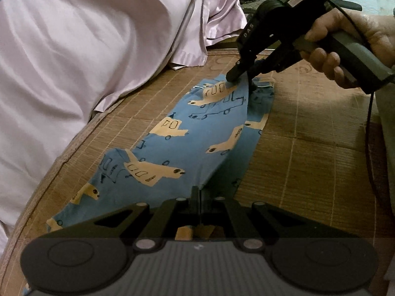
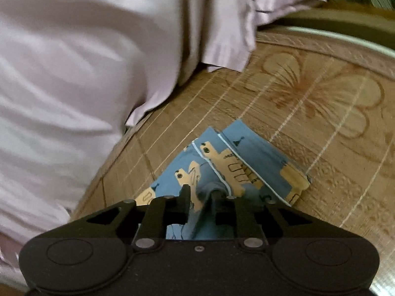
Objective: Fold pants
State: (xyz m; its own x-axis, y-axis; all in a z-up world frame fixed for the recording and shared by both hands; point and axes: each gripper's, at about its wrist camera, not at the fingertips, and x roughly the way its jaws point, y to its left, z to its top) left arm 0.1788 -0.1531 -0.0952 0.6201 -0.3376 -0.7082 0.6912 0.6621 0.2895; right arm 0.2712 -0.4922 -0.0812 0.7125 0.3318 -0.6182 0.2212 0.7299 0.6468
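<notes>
The blue cotton pants with tan vehicle prints point(image 1: 197, 133) stretch lengthwise between the left gripper point(image 1: 197, 197), pinching one end, and the right gripper point(image 2: 201, 192), spread over the other.

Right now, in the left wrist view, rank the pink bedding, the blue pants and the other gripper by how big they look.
1. pink bedding, largest, filling the upper left.
2. blue pants, stretched along the woven mat.
3. right gripper, smallest, at the far end of the pants. It is farther from the camera, so its true size is unsure.
</notes>
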